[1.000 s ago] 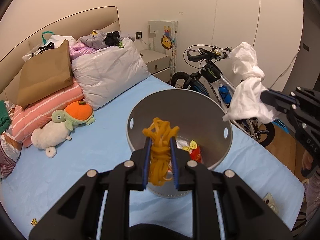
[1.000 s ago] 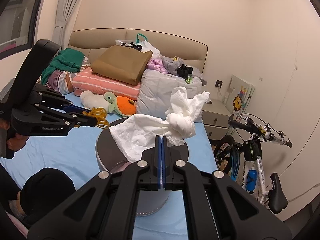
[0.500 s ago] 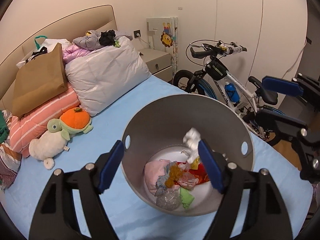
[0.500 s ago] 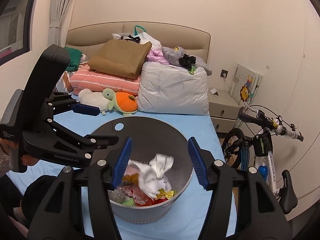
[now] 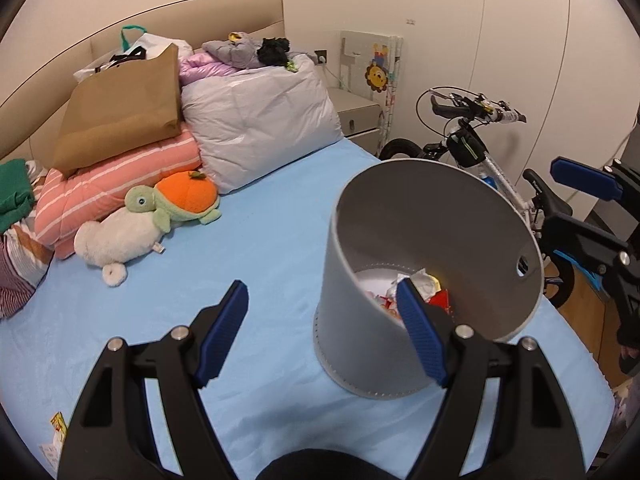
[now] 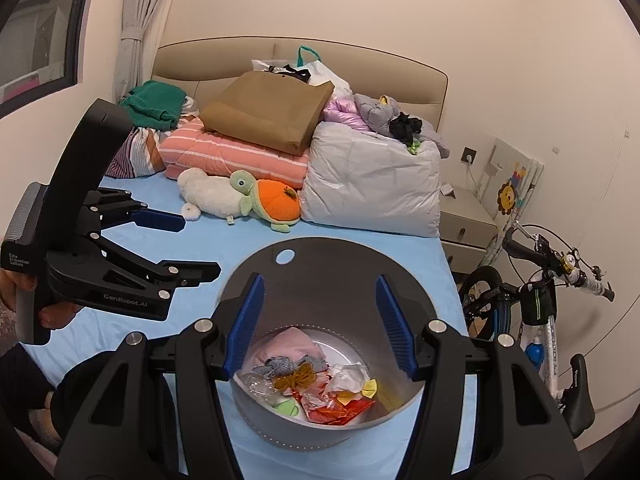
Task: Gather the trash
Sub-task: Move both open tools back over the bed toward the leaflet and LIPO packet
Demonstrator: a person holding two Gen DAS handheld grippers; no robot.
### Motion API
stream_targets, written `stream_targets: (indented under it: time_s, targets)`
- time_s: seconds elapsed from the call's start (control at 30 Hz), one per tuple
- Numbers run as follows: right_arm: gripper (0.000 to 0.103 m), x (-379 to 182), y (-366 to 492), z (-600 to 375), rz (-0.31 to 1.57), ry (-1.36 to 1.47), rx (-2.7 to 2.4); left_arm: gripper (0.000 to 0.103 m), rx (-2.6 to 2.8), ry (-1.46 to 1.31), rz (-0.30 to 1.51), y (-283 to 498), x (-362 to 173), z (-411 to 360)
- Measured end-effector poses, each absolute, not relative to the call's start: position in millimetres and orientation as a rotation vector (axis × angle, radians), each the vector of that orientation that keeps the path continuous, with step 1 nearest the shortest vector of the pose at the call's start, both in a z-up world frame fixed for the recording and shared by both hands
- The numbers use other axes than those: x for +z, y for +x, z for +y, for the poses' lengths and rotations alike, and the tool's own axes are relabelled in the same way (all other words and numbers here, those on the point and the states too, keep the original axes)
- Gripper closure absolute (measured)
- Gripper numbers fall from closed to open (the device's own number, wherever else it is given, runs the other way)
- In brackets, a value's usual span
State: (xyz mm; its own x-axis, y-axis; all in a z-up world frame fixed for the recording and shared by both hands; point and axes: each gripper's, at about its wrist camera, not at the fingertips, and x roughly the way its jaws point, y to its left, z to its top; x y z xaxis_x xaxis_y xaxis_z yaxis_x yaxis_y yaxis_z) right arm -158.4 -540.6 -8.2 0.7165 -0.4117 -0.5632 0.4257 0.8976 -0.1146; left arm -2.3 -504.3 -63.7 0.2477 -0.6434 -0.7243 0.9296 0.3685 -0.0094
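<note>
A grey round bin (image 5: 404, 216) stands on the blue bed sheet; it also shows in the right wrist view (image 6: 332, 268). Inside lie mixed trash: a yellow rubber-band bundle (image 6: 298, 378), a crumpled white tissue (image 6: 350, 376), pink cloth and red wrappers. My left gripper (image 5: 320, 328) is open and empty, just left of the bin, its right finger over the rim. My right gripper (image 6: 320, 324) is open and empty above the bin's mouth. The right gripper shows at the right edge of the left wrist view (image 5: 588, 216).
Pillows, a brown paper bag (image 5: 120, 104) and a turtle plush (image 5: 160, 208) lie at the bed's head. A small yellow-and-white paper scrap (image 5: 56, 436) lies on the sheet at lower left. A bicycle (image 5: 480, 136) and a nightstand (image 5: 358, 118) stand beside the bed.
Both grippers opened and dropped the yellow rubber bands and the white tissue into the bin. The left gripper then shifted left, off the bin's centre.
</note>
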Motion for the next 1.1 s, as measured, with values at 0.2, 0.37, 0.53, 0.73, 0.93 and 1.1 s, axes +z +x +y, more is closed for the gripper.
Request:
stream_targets:
  time_s: [0.2,0.37,0.53,0.73,0.93,1.1]
  targets:
    - [0.041,-10,-131,-499,0.610,0.003,-0.386,0.026,-1.030,0.428,0.734,20,-67,-444]
    - [0.041,-11,-99,-455,0.597,-0.016,-0.292,0.027,-0.933,0.373,0.753,44,-67,-387]
    - [0.041,-10,-61,-404,0.579,-0.038,-0.178,0.026,-0.809,0.325,0.761,70,-68,-320]
    - [0.041,-7,-20,-340,0.559,-0.067,-0.045,0.027,-0.683,0.271,0.759,91,-62,-245]
    - [0.041,-6,13,-276,0.555,-0.091,0.063,0.027,-0.566,0.227,0.748,103,-59,-172]
    - [0.041,-10,40,-230,0.568,-0.079,0.143,0.027,-0.470,0.193,0.758,112,-62,-117]
